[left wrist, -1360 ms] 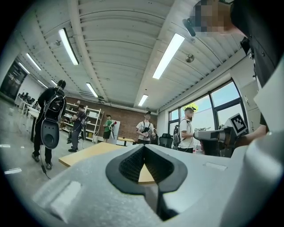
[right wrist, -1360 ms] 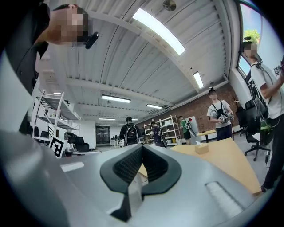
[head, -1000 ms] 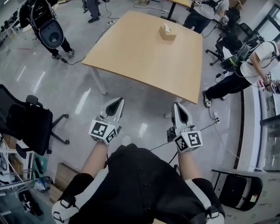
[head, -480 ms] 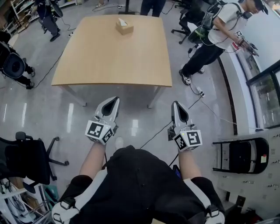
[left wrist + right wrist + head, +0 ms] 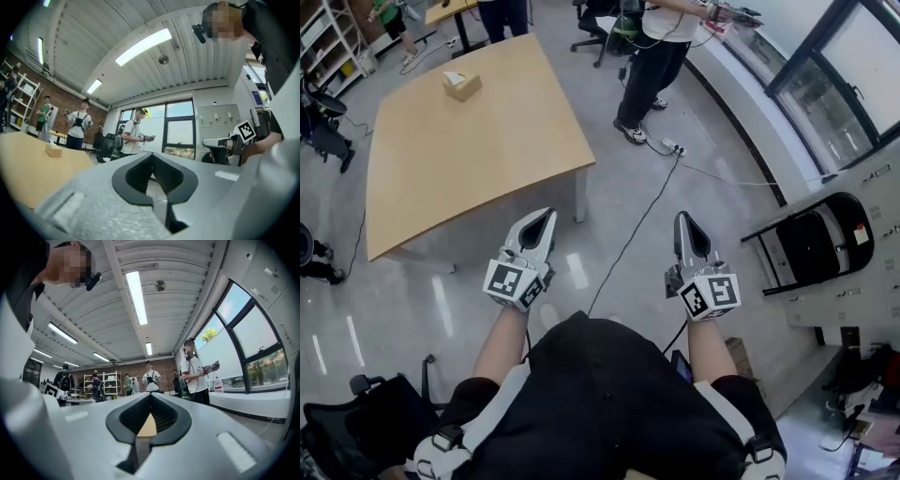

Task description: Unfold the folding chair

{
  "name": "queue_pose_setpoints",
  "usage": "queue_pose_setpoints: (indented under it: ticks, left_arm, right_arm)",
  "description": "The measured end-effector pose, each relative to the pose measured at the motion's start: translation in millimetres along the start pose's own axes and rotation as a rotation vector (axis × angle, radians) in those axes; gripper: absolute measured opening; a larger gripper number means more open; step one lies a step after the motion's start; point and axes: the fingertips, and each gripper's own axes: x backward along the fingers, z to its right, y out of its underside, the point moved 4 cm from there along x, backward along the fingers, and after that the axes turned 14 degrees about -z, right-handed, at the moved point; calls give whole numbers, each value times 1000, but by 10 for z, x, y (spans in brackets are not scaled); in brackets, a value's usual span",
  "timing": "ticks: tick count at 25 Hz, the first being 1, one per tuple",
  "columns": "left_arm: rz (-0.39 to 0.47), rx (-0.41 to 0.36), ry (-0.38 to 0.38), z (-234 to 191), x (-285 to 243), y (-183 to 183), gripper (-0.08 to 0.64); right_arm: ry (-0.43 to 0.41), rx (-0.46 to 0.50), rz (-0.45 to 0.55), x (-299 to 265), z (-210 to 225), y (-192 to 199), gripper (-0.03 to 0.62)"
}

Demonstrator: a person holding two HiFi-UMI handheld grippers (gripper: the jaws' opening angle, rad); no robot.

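Two grippers point level over a glossy grey floor [image 5: 487,281], one in each of the person's hands, and neither holds anything. Far behind and to the left of the left gripper [image 5: 542,225], a black office chair [image 5: 366,436] sits at the bottom corner of the head view. Ahead of that gripper and off to its left stands a pale wooden table [image 5: 469,150], with a small cardboard-coloured box [image 5: 461,85] near its far end. The left gripper's jaws are clenched together with nothing between them. In the left gripper view the tips [image 5: 152,157] meet, and only the room shows through the oval gap behind them. A thin dark cable [image 5: 628,239] runs along the floor between the two grippers, reaching forward to a power strip [image 5: 673,147] beside the feet of a standing person [image 5: 656,52]. The right gripper [image 5: 688,232] is level with the left one and well apart from it. Its jaws are likewise pressed closed and empty, and the right gripper view shows the tips [image 5: 150,395] touching. The folding chair [image 5: 811,248] is well off to the right of the right gripper. It is black-seated, still folded flat, and leans against grey cabinets [image 5: 881,225]. Neither gripper touches it. Dark-framed windows [image 5: 825,75] run along the wall ahead of the chair.
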Motion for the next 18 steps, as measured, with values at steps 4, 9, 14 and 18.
queue_pose_setpoints:
  ticks: [4,9,14,18]
  left_arm:
    - [-10,-22,120,343,-364,7,-2]
    - [-10,4,260,746,-774,16,-2]
    - [-15,-24,401,1214,-1127,-18,-2]
    - [-34,-44,504,1524,-1325,-30,-2]
  right_arm:
    - [94,-4,4,331,259,19,5]
    - [209,-6,7,761,515,49,5]
    - [361,-45,30,1230,775,93,5]
    - [484,-90,56,1581,923,150,5]
